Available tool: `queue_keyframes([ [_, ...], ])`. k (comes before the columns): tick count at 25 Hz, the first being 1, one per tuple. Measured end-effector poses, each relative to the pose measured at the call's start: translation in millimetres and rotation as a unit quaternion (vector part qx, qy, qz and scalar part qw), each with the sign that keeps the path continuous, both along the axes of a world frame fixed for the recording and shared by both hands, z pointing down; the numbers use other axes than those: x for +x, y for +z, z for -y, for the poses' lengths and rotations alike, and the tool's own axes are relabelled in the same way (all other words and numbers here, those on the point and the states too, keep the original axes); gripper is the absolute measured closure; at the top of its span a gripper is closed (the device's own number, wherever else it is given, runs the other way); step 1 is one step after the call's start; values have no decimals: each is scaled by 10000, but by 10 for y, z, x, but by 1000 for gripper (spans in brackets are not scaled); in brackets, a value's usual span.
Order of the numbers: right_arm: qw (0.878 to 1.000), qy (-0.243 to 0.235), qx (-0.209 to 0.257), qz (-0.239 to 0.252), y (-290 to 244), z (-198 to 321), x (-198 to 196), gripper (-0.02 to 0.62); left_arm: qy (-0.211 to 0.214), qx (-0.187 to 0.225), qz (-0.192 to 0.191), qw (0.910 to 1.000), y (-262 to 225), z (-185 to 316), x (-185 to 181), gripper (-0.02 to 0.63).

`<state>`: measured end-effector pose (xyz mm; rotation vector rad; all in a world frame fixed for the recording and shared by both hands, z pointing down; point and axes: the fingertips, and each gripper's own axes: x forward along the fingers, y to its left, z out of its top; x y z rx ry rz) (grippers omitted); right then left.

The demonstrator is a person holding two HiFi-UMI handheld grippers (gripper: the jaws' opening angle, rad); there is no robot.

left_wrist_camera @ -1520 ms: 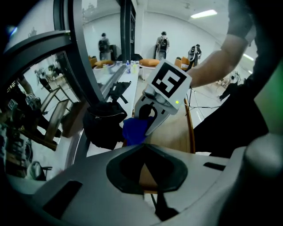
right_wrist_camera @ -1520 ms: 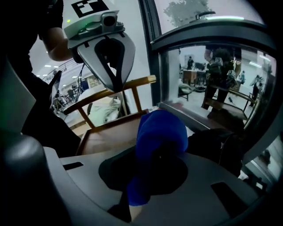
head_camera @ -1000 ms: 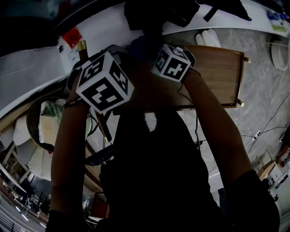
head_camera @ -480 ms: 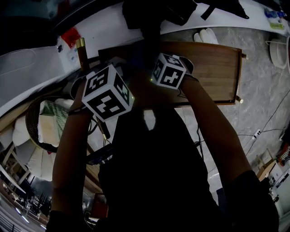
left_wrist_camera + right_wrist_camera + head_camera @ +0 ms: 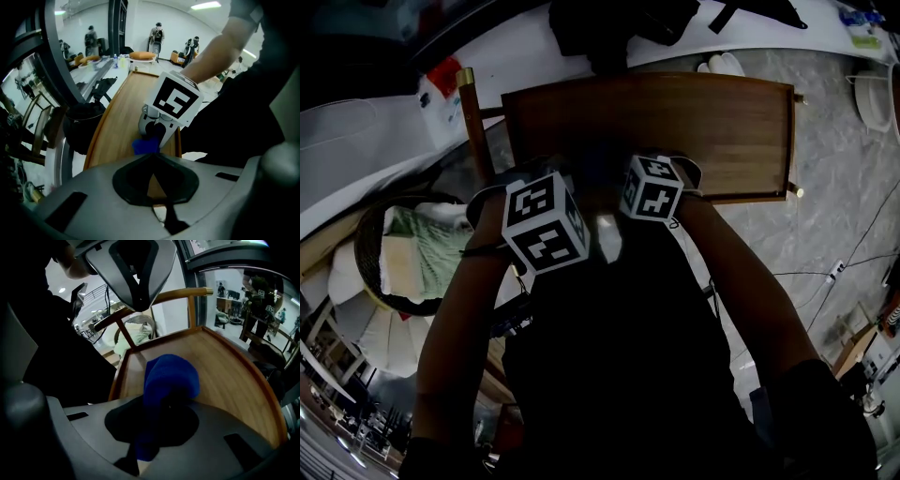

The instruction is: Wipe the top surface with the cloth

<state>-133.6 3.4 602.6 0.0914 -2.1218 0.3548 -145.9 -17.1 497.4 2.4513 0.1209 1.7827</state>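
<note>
The wooden table top (image 5: 712, 122) fills the upper middle of the head view. Both grippers hang over its near edge, and their jaws are hidden there under the left marker cube (image 5: 546, 234) and the right marker cube (image 5: 652, 187). My right gripper (image 5: 164, 401) is shut on a blue cloth (image 5: 171, 376), which bulges out past the jaws just above the wood. The left gripper view shows that cloth (image 5: 145, 146) under the right cube (image 5: 177, 99), close ahead. My left gripper (image 5: 152, 158) has its tips together with nothing held, pointing along the table.
A wicker basket (image 5: 370, 225) with green and white fabric stands at the left. A wooden chair post (image 5: 473, 112) rises by the table's left end. A dark bag (image 5: 619, 28) lies beyond the far edge. White slippers (image 5: 727, 64) and a cable (image 5: 853, 253) are on the floor.
Both grippers have drawn back from the table's left middle toward its near edge, the right one carrying the cloth. More of the wooden top shows now.
</note>
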Motion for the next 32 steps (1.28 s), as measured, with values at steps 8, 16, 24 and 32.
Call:
queue_keyframes([
  [8, 9993, -259, -228, -116, 4, -424, -24, 528, 366, -421, 213, 9982, 103, -598, 11, 598],
  [16, 9964, -627, -559, -147, 5, -622, -39, 528, 224, -606, 251, 9976, 101, -666, -33, 598],
  [24, 9968, -579, -538, 128, -105, -487, -7, 528, 83, -492, 200, 9986, 30, -397, 85, 598],
  [32, 9967, 79, 777, 232, -509, 953, 473, 528, -435, 268, -75, 9987, -154, 734, 351, 597],
])
